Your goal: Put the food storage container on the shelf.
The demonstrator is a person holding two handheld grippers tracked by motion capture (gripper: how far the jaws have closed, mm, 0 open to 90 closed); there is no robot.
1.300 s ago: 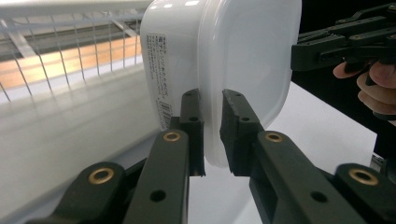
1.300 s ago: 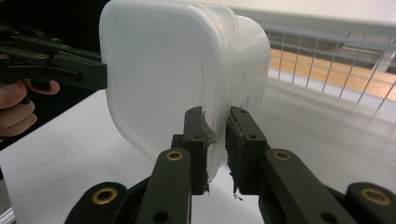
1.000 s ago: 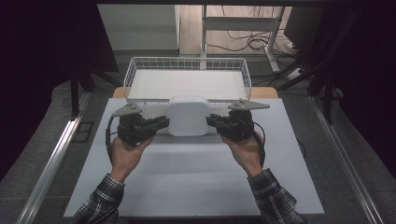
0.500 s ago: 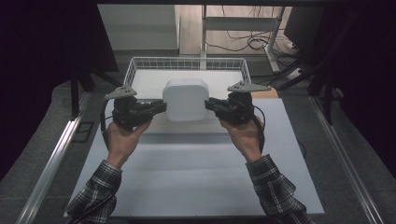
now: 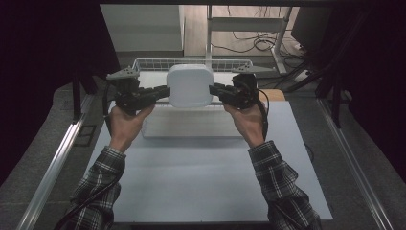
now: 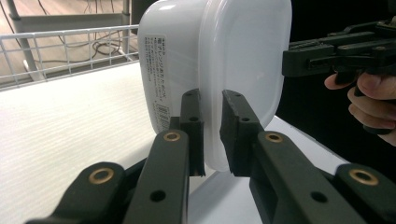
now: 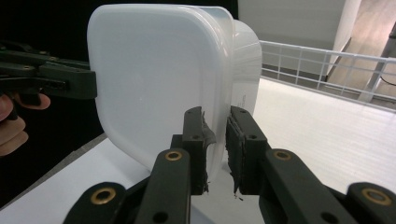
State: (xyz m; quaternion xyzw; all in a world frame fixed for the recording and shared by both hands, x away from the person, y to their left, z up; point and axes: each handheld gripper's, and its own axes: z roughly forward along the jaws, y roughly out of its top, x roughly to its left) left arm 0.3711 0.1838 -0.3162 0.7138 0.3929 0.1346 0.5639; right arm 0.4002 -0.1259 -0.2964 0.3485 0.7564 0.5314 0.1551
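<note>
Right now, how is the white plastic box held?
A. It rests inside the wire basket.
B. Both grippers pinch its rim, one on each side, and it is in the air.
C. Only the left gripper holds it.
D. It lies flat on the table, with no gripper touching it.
B: the left gripper and the right gripper each clamp an opposite edge of the white box, which hangs above the table, in front of the wire basket.

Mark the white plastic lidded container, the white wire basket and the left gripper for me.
White plastic lidded container [image 5: 189, 85], high view, middle of its lid.
White wire basket [image 5: 158, 63], high view, front rim wire.
Left gripper [image 6: 211, 130], left gripper view, midway between its fingertips, at the container's rim.
</note>
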